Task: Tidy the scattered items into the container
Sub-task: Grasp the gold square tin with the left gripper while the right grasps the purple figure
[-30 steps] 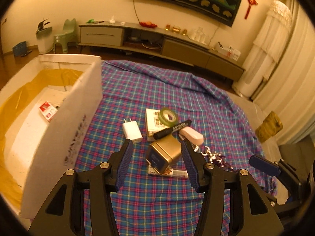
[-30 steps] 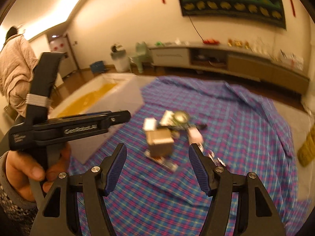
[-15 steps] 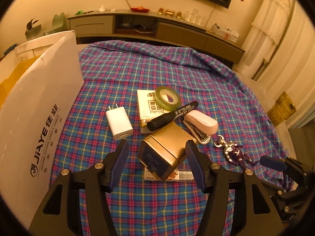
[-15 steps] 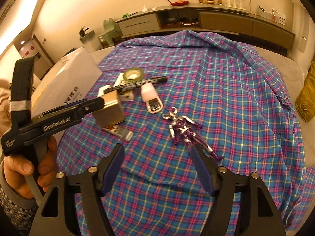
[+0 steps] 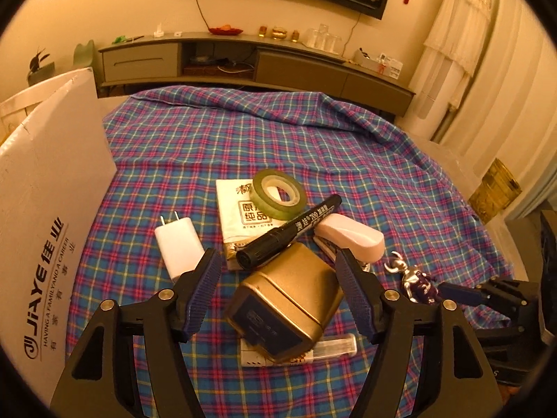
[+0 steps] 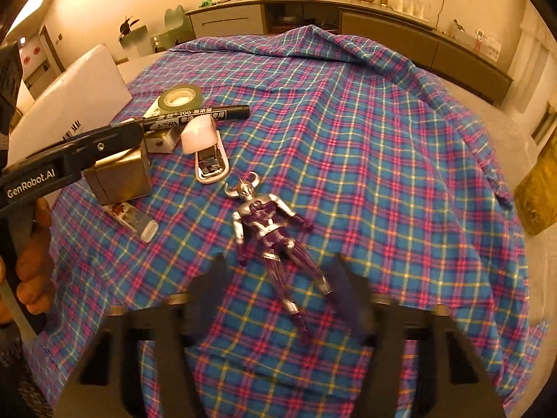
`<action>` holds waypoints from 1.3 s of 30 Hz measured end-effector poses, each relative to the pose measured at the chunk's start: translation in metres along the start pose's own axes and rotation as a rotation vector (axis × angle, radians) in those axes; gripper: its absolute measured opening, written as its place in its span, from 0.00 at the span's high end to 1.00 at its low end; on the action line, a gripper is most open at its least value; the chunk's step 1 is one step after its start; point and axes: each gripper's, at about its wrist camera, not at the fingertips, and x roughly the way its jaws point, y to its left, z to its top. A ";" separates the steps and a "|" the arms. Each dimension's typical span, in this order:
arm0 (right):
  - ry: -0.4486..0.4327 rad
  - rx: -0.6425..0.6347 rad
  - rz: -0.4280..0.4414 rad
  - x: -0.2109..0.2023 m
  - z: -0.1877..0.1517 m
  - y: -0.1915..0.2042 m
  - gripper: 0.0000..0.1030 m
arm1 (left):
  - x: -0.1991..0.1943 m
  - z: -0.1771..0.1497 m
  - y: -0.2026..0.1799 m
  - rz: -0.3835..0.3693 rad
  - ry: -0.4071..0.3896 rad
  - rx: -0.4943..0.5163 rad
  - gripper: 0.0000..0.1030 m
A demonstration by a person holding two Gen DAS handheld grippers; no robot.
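A gold tin box [image 5: 285, 308] lies tilted on a small clear tube [image 5: 334, 346] on the plaid cloth. My left gripper [image 5: 280, 294] is open, its fingers on either side of the tin, apart from it. Behind the tin are a black marker [image 5: 289, 231], a pink-white stapler [image 5: 350, 235], a green tape roll [image 5: 278, 193] on a tissue pack [image 5: 240, 216], and a white charger [image 5: 179, 247]. My right gripper [image 6: 283, 296] is open, blurred, around the legs of a silver-purple toy figure [image 6: 268, 223]. The white box container [image 5: 45, 209] stands at left.
The plaid cloth [image 6: 365, 132] covers a round table whose bare edge [image 6: 522, 160] shows at right. A grey sideboard [image 5: 278, 66] runs along the far wall. A gold object [image 5: 494, 191] sits off the table at right.
Both grippers have moved down and forward. The left now straddles the gold tin; the right has closed in on the toy figure. Both stay open.
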 end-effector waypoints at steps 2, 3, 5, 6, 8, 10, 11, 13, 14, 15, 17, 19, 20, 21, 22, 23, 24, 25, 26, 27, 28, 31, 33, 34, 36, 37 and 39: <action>0.002 0.021 0.023 -0.002 0.000 -0.004 0.60 | 0.001 -0.002 -0.001 -0.025 0.020 -0.006 0.30; 0.002 0.028 0.028 -0.003 0.000 -0.004 0.60 | 0.001 -0.004 -0.003 -0.032 0.021 0.001 0.30; -0.002 0.050 0.048 -0.007 -0.002 -0.007 0.60 | 0.000 -0.007 -0.009 -0.041 0.023 0.028 0.30; -0.005 0.061 0.058 -0.009 -0.002 -0.009 0.60 | 0.000 -0.008 -0.012 -0.040 0.023 0.046 0.30; -0.017 0.078 0.077 -0.017 -0.004 -0.009 0.60 | -0.001 -0.010 -0.017 -0.028 0.014 0.071 0.30; -0.024 0.086 0.092 -0.024 -0.005 -0.006 0.60 | -0.001 -0.011 -0.021 -0.015 0.008 0.090 0.29; -0.025 0.089 0.101 -0.025 -0.005 -0.005 0.60 | -0.002 -0.012 -0.023 -0.009 0.007 0.098 0.29; -0.023 0.094 0.115 -0.025 -0.006 -0.003 0.60 | -0.004 -0.012 -0.028 0.007 0.006 0.130 0.29; -0.019 0.097 0.124 -0.025 -0.007 -0.002 0.60 | -0.005 -0.013 -0.030 0.014 0.006 0.150 0.30; -0.017 0.101 0.128 -0.025 -0.007 -0.002 0.60 | -0.007 -0.014 -0.033 0.019 0.002 0.168 0.31; -0.015 0.105 0.133 -0.025 -0.009 -0.001 0.60 | -0.010 -0.016 -0.035 0.012 -0.008 0.180 0.31; -0.016 0.109 0.134 -0.026 -0.010 -0.001 0.60 | -0.008 -0.019 -0.037 -0.001 0.007 0.199 0.31; -0.016 0.110 0.134 -0.026 -0.010 -0.002 0.60 | -0.006 -0.021 -0.039 0.004 0.019 0.217 0.31; -0.015 0.109 0.134 -0.026 -0.010 -0.002 0.60 | -0.004 -0.023 -0.040 0.014 0.026 0.231 0.31; -0.013 0.108 0.134 -0.026 -0.011 -0.001 0.60 | -0.001 -0.025 -0.040 0.027 0.033 0.239 0.31; -0.010 0.107 0.135 -0.025 -0.011 -0.001 0.60 | 0.003 -0.026 -0.040 0.042 0.043 0.245 0.31; -0.007 0.104 0.135 -0.024 -0.012 -0.001 0.60 | 0.007 -0.027 -0.040 0.052 0.056 0.247 0.31; -0.003 0.102 0.134 -0.023 -0.013 0.000 0.60 | 0.011 -0.027 -0.039 0.060 0.064 0.246 0.31; -0.001 0.101 0.134 -0.022 -0.014 0.000 0.60 | 0.012 -0.027 -0.038 0.060 0.061 0.242 0.31; 0.001 0.100 0.134 -0.021 -0.014 0.001 0.60 | 0.012 -0.027 -0.036 0.056 0.056 0.237 0.31; 0.001 0.097 0.134 -0.021 -0.014 0.002 0.60 | 0.011 -0.026 -0.035 0.051 0.051 0.230 0.31; -0.002 0.090 0.136 -0.022 -0.014 0.005 0.60 | 0.008 -0.024 -0.033 0.036 0.040 0.212 0.31; -0.003 0.086 0.136 -0.022 -0.014 0.007 0.60 | 0.008 -0.022 -0.034 0.038 0.039 0.207 0.31; -0.003 0.086 0.136 -0.022 -0.014 0.007 0.60 | 0.008 -0.022 -0.035 0.042 0.042 0.206 0.31; 0.000 0.087 0.134 -0.019 -0.014 0.007 0.60 | 0.010 -0.020 -0.035 0.046 0.040 0.208 0.31; 0.001 0.088 0.133 -0.018 -0.015 0.007 0.60 | 0.010 -0.020 -0.035 0.047 0.036 0.208 0.31; 0.001 0.090 0.132 -0.017 -0.015 0.007 0.60 | 0.011 -0.019 -0.034 0.037 0.038 0.203 0.43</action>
